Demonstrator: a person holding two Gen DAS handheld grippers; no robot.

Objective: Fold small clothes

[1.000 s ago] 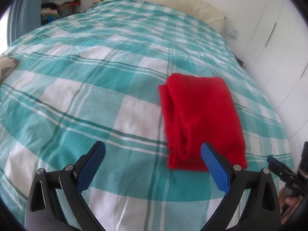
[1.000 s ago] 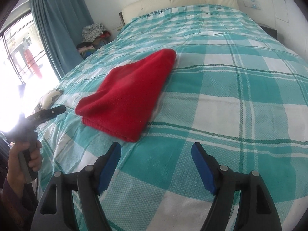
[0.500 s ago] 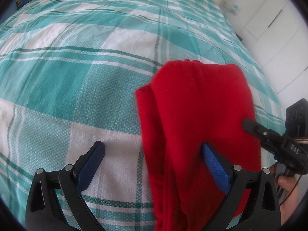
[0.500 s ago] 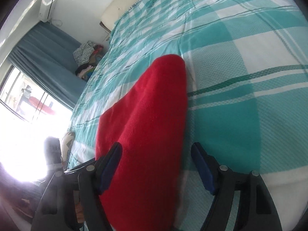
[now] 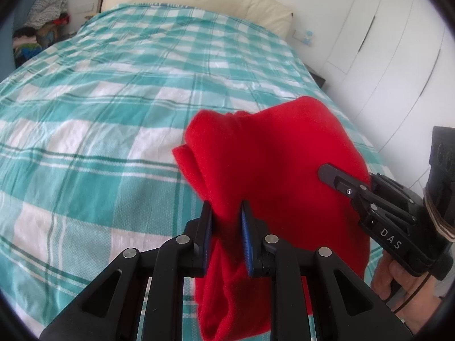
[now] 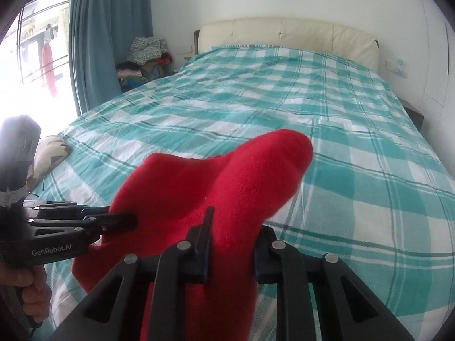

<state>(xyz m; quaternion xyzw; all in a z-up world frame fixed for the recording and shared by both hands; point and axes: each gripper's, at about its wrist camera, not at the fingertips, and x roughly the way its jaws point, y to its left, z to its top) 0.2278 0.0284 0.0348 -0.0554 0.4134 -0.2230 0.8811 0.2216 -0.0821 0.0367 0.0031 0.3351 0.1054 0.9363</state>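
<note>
A folded red fleece garment is held up off the teal checked bed. My left gripper is shut on its near left edge. My right gripper is shut on the garment's near right edge; the cloth bulges over the jaws and hides the fingertips. The right gripper also shows in the left wrist view at the garment's right side. The left gripper shows in the right wrist view at the garment's left side. The garment's far end droops toward the bed.
A cream headboard stands at the far end of the bed. A pile of clothes sits by the blue curtain at the far left. A small patterned cushion lies on the bed's left edge. White wardrobe doors line the right side.
Both grippers, open over the garment half a second ago, have shut on its near edges and lifted it off the bed. The views have tilted up toward the headboard.
</note>
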